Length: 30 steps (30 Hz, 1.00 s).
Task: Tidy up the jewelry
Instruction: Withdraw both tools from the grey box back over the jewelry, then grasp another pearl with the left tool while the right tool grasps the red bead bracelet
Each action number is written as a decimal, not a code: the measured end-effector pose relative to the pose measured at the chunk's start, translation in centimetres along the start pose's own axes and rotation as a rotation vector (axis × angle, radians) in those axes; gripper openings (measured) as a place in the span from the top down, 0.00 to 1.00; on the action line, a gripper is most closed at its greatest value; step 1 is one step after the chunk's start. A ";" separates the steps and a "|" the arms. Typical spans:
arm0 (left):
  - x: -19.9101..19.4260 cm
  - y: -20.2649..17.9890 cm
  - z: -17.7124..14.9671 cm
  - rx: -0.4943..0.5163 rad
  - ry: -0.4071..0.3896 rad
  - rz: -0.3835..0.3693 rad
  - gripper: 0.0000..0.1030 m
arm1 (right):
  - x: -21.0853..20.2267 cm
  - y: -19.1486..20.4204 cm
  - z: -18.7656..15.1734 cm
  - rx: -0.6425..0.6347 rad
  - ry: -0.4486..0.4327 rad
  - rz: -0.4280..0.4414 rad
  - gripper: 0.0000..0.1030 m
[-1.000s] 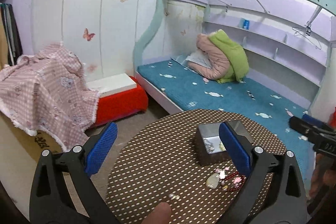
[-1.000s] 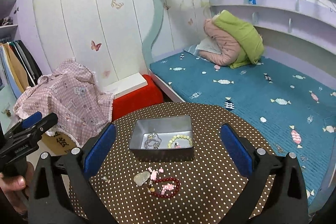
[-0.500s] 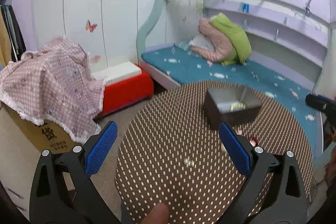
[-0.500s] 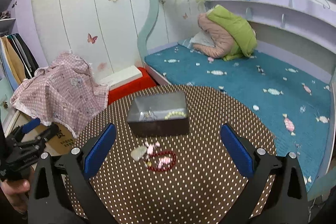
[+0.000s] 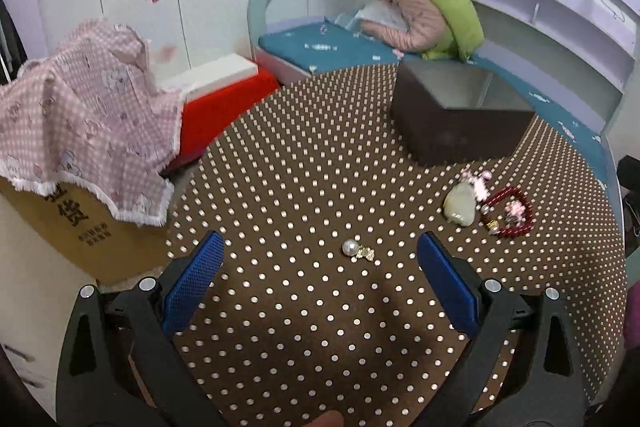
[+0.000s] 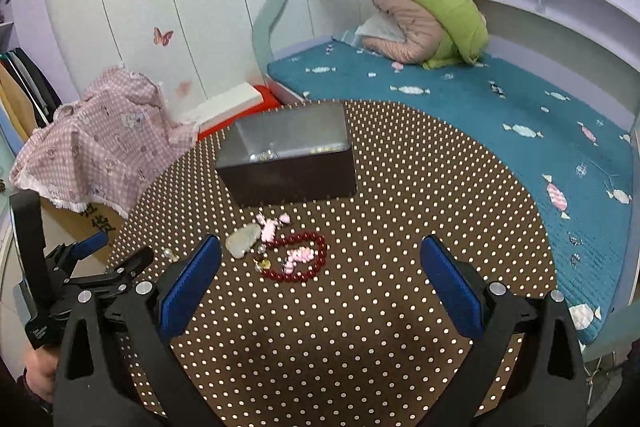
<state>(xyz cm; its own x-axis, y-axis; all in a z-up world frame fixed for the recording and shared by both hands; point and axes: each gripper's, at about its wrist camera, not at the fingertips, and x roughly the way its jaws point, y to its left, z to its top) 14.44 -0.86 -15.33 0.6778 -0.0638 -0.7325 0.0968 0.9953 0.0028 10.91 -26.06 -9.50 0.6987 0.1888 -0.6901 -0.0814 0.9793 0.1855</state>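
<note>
Both tongs, my left tongs (image 5: 318, 277) and right tongs (image 6: 320, 277), gape wide, holding nothing, above the polka-dot surface (image 6: 380, 327). Metal box (image 6: 288, 155): far side of the surface, jewelry inside. Red bead bracelet (image 6: 298, 259) and pale jade pendant (image 6: 242, 245): just before the box. Pearl earring (image 5: 358, 250): between my left tongs' pads.

The room is evenly and softly lit, the source itself unseen. Faint shadows are cast on the dotted tabletop (image 5: 304, 187) near the lower edge. Straight lines are bowed by strong fisheye distortion, and dark vignetting is seen at the corners. The metal box (image 5: 460, 115) is slightly blurred in the left wrist view.
</note>
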 end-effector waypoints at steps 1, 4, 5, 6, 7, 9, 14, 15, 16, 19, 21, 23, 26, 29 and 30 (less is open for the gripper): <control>0.6 0.0 -0.2 -0.005 0.012 0.000 0.06 | 0.4 -0.1 -0.2 0.000 0.010 0.001 0.07; 1.9 0.3 -0.5 -0.014 0.042 -0.002 0.06 | 1.3 -0.3 -0.6 0.008 0.036 0.001 0.07; 2.2 0.3 -0.5 -0.016 0.047 -0.003 0.06 | 1.6 -0.4 -0.7 0.010 0.043 0.003 0.07; 2.5 0.3 -0.5 -0.018 0.053 -0.003 0.07 | 1.7 -0.4 -0.8 0.011 0.048 0.004 0.07; 2.8 0.4 -0.6 -0.020 0.060 -0.001 0.07 | 2.0 -0.5 -0.9 0.011 0.054 0.005 0.07; 3.3 0.5 -0.5 -0.030 0.067 -0.011 0.12 | 2.3 -0.6 -1.0 0.014 0.066 0.010 0.07; 4.1 0.0 -0.4 -0.016 0.086 -0.017 0.36 | 3.2 -0.7 -1.2 0.016 0.089 0.014 0.07; 4.2 -0.1 -0.4 -0.013 0.085 -0.025 0.41 | 3.3 -0.8 -1.1 0.016 0.091 0.014 0.07; 4.1 -0.3 -0.3 -0.011 0.083 -0.028 0.45 | 3.4 -0.8 -1.2 0.017 0.095 0.015 0.07; 4.1 -0.5 -0.2 -0.005 0.079 -0.045 0.66 | 3.7 -0.8 -1.2 0.018 0.104 0.018 0.07; 4.1 -0.2 -0.2 -0.019 0.079 -0.071 0.81 | 4.0 -0.9 -1.3 0.020 0.109 0.019 0.07; 4.0 0.1 -0.2 -0.035 0.074 -0.097 0.83 | 4.2 -0.9 -1.2 0.021 0.113 0.021 0.07; 3.9 0.4 -0.3 -0.037 0.069 -0.124 0.83 | 4.7 -1.0 -1.1 0.018 0.122 0.022 0.07; 3.8 0.3 -0.3 -0.036 0.065 -0.146 0.88 | 5.2 -1.1 -1.2 0.016 0.131 0.022 0.07; 3.7 0.3 -0.3 -0.031 0.063 -0.151 0.88 | 5.4 -1.1 -1.2 0.016 0.134 0.021 0.07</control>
<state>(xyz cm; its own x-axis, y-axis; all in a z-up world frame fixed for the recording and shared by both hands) 16.78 -0.79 -18.23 0.6102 -0.2090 -0.7641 0.1708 0.9766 -0.1307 13.90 -26.03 -14.27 0.5957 0.2181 -0.7730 -0.0829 0.9740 0.2109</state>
